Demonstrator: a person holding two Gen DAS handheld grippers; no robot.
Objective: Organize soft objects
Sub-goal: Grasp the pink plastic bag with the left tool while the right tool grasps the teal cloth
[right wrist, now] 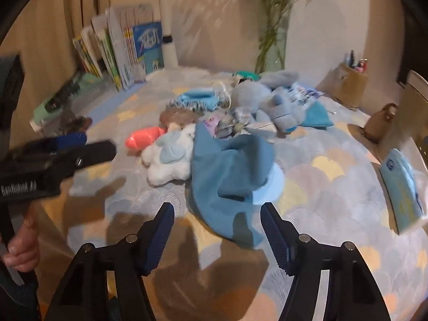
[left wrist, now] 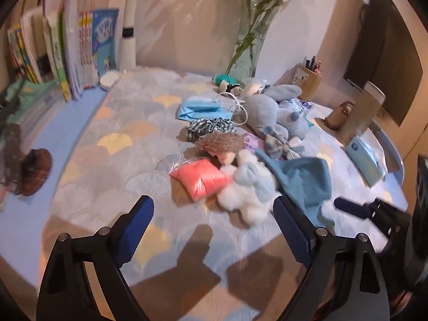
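A heap of soft things lies on the patterned table mat. A pink packet in clear wrap lies beside a white and blue plush toy, also seen in the right wrist view. A blue cloth spreads in front of my right gripper, which is open and empty just short of the blue cloth's near edge. A grey-blue plush elephant, blue face masks, a striped scrunchie and a brown fuzzy toy lie behind. My left gripper is open and empty, just short of the plush toy.
Books stand at the back left. A glass vase with flowers and a pen holder stand at the back. A tissue pack, a bottle and a monitor are on the right.
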